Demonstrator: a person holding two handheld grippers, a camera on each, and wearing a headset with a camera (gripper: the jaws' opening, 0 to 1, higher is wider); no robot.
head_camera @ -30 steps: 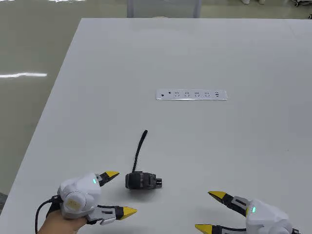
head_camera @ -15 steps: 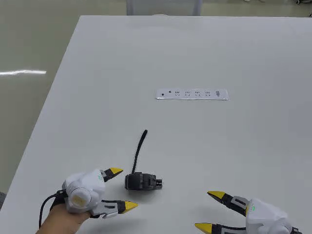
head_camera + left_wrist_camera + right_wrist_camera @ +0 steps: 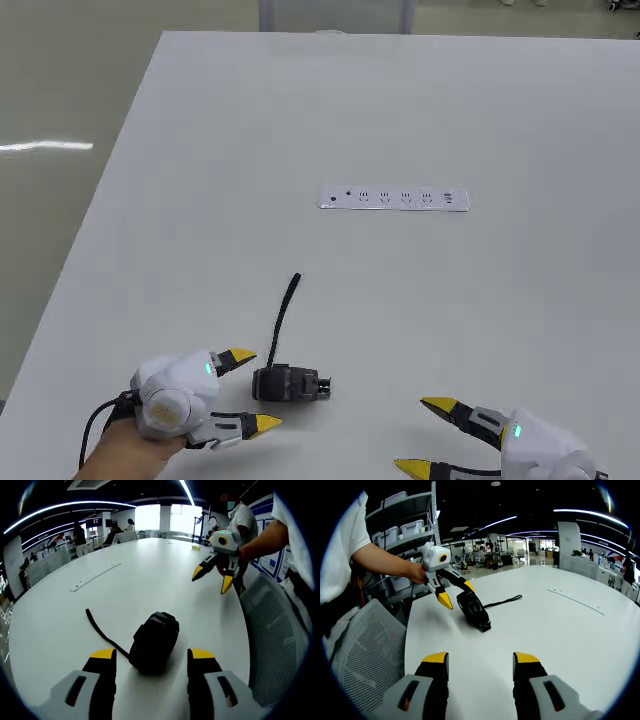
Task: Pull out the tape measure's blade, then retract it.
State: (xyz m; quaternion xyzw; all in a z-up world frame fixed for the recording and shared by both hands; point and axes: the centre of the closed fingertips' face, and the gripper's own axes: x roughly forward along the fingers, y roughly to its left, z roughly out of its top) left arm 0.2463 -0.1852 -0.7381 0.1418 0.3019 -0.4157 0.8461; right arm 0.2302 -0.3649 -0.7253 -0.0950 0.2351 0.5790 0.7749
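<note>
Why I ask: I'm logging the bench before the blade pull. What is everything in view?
tape measure: 1, black, on the table at the tips of the left gripper's open jaws, not gripped
strap: 1, black, trailing from the tape measure across the table
power strip: 1, white, flat on the table, farther out
table: 1, white
mesh chair: 1, grey, at the table's near edge
left gripper: 1, white with yellow tips, open
right gripper: 1, white with yellow tips, open, apart from the tape measure
hand: 1, holding the left gripper
</note>
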